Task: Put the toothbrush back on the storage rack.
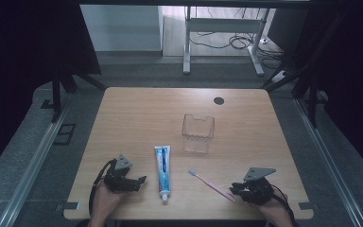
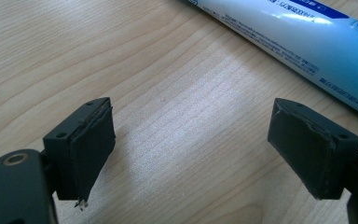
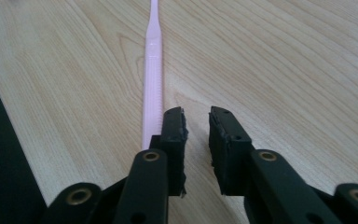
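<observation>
While the right gripper (image 3: 196,122) rests jaws narrowly apart beside the toothbrush (image 3: 153,79), ready to grasp, the left gripper (image 2: 191,140) gapes empty near the toothpaste (image 2: 303,39).

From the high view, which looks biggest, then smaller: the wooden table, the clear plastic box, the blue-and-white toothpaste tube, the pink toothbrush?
1. Wooden table
2. Clear plastic box
3. Blue-and-white toothpaste tube
4. Pink toothbrush, nearly as long as the tube but much thinner

My left gripper (image 1: 141,180) and right gripper (image 1: 235,188) are matte black; each carries a grey three-cornered plate and a trailing black cable; brass-ringed pivots join the links; the jaws bear worn, frayed black pads (image 2: 89,149).
</observation>
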Tool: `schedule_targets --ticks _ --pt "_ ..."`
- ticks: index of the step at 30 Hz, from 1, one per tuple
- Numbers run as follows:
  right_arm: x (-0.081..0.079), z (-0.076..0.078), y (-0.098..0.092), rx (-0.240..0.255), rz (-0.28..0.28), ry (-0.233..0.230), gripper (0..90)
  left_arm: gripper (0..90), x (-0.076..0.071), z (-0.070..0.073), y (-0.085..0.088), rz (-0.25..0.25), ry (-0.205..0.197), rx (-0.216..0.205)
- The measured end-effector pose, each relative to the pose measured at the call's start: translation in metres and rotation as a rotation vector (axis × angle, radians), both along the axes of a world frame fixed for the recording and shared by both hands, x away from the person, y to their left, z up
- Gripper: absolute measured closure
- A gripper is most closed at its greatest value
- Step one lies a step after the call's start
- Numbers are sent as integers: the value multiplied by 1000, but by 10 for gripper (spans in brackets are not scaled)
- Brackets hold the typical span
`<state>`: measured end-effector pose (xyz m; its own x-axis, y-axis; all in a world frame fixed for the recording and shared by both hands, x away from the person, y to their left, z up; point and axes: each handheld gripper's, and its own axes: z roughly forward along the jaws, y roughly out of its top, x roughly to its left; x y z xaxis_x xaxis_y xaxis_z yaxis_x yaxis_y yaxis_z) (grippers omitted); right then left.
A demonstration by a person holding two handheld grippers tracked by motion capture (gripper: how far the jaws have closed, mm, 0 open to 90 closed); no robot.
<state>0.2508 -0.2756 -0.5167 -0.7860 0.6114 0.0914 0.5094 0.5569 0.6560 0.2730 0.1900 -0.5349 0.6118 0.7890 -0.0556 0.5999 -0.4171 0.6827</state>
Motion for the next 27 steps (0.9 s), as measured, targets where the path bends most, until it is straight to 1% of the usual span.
schedule_targets --ticks 7,11,16,19,23,24,25,27 --pt "2 3 2 -21 -3 10 681 157 0 0 1 -1 2 1" --pt "3 7 6 -42 3 7 649 158 0 0 1 -2 1 4" --pt "5 11 9 -69 13 8 614 157 0 0 1 5 0 -7" --pt "7 14 11 -79 24 24 606 152 0 0 2 1 4 -23" --pt "9 16 16 -92 41 29 591 142 0 -1 1 -1 2 -15" --pt "10 16 17 -98 48 39 590 141 0 -1 1 -1 4 -16" --pt "11 16 19 -111 54 41 586 140 0 -1 0 -2 3 -15" --pt "12 17 21 -122 64 46 576 140 0 -1 0 -4 2 -16"
